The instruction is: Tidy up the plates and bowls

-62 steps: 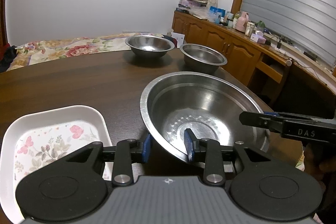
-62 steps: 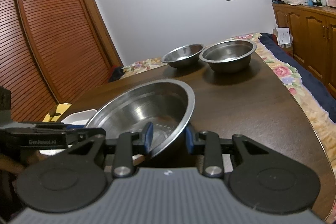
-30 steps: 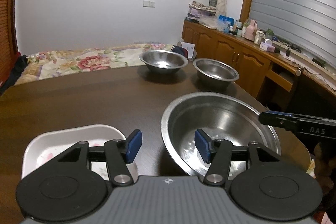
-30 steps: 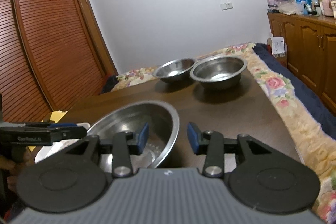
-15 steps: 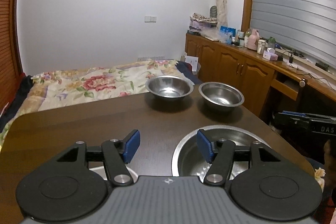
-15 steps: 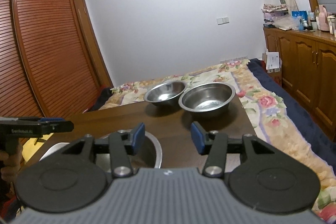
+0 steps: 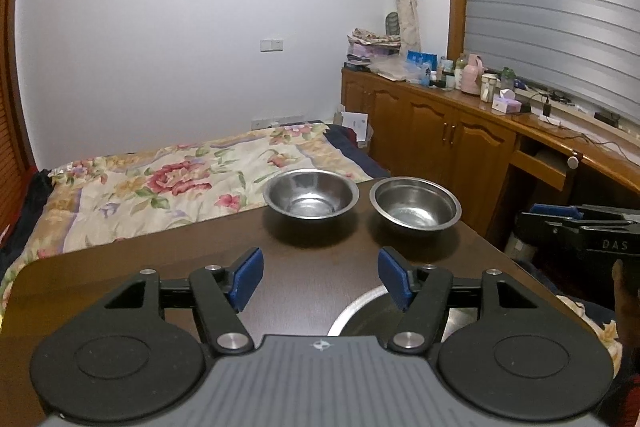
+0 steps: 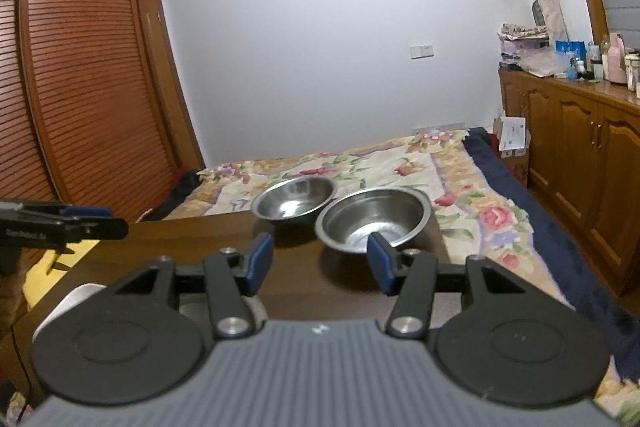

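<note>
Now left gripper point(image 7: 320, 279) agape, right gripper point(image 8: 320, 263) agape, both empty above table point(image 7: 320, 259)

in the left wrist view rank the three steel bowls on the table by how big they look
1. Near bowl, largest, though mostly hidden behind the gripper and closest to the camera.
2 and 3. Far right bowl and far left bowl look about alike; too close to rank.

silver bowls point(image 7: 312, 194), dark brown table point(image 7: 320, 247), floral bedspread point(image 7: 180, 179)
</note>
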The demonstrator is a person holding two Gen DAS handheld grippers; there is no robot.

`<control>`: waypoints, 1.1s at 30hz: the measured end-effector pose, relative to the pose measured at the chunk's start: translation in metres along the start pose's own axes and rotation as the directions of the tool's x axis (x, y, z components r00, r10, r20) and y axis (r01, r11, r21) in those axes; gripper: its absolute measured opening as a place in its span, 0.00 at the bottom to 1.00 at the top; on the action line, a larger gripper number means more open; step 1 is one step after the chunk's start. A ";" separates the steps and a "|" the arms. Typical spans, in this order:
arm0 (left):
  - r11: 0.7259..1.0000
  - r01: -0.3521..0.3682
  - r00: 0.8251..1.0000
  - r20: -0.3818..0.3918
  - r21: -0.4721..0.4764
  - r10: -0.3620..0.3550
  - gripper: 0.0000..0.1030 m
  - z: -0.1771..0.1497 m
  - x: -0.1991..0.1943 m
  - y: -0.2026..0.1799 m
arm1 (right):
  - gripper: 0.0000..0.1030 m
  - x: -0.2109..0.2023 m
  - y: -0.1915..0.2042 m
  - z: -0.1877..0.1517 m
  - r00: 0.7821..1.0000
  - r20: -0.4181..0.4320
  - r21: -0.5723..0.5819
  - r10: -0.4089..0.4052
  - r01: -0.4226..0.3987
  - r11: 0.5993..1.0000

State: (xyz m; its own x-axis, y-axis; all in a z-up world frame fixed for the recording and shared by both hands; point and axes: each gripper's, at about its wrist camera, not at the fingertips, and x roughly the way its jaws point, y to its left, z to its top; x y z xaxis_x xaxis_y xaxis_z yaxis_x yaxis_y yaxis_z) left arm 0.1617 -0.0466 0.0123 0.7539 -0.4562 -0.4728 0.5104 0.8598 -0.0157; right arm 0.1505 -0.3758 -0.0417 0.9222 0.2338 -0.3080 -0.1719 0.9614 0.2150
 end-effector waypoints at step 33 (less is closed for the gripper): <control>0.993 0.104 0.971 -0.212 -0.057 -0.114 0.65 0.037 0.141 -0.013 | 0.55 0.102 -0.074 0.011 0.988 -0.153 0.039 -0.006 0.012 0.999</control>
State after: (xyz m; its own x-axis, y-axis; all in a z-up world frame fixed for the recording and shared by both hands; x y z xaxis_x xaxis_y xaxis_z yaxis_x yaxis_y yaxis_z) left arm 0.2765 -0.1304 -0.0217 0.5861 -0.4920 -0.6437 0.5616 0.8194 -0.1149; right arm 0.2606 -0.4244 -0.0790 0.8594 0.2477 -0.4473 -0.1475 0.9577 0.2471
